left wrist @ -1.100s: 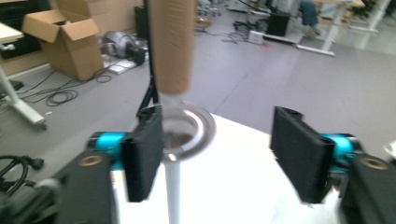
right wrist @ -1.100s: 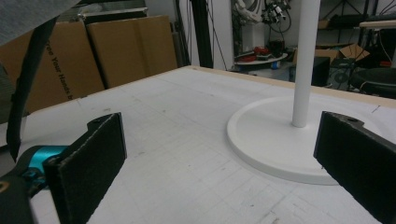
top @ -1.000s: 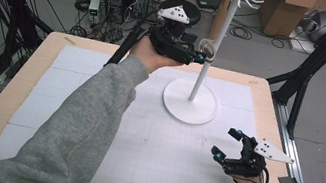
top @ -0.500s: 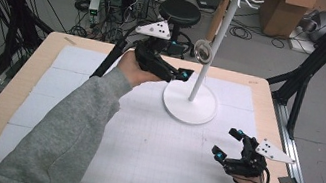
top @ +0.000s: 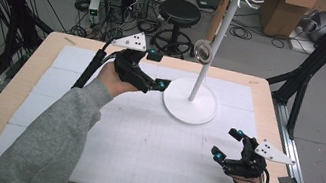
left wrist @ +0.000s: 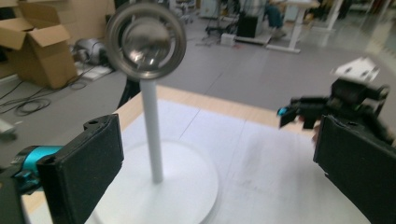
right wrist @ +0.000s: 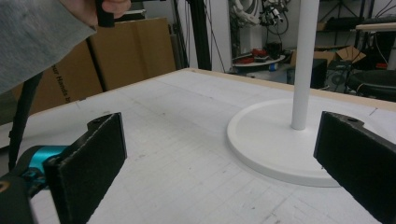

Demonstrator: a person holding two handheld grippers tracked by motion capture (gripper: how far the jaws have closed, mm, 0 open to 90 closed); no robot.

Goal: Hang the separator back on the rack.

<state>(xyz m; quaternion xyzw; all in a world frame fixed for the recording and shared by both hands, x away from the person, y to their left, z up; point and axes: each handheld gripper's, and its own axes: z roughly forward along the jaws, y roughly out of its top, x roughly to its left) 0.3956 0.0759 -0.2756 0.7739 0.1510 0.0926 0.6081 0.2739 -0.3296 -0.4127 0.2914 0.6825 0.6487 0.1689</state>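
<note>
Table (top: 88,159): both grippers' fingers spread, empty; stand (top: 189,107) top cut off in right gripper view.

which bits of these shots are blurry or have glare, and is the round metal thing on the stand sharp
Left gripper view: the round metal piece on the white stand is soft, with a bright highlight on its dome; the right gripper beyond is smeared. Right gripper view: the near jaws are slightly soft, the stand base fairly crisp. High view: even lighting with faint shadows, though coarse overall.
</note>
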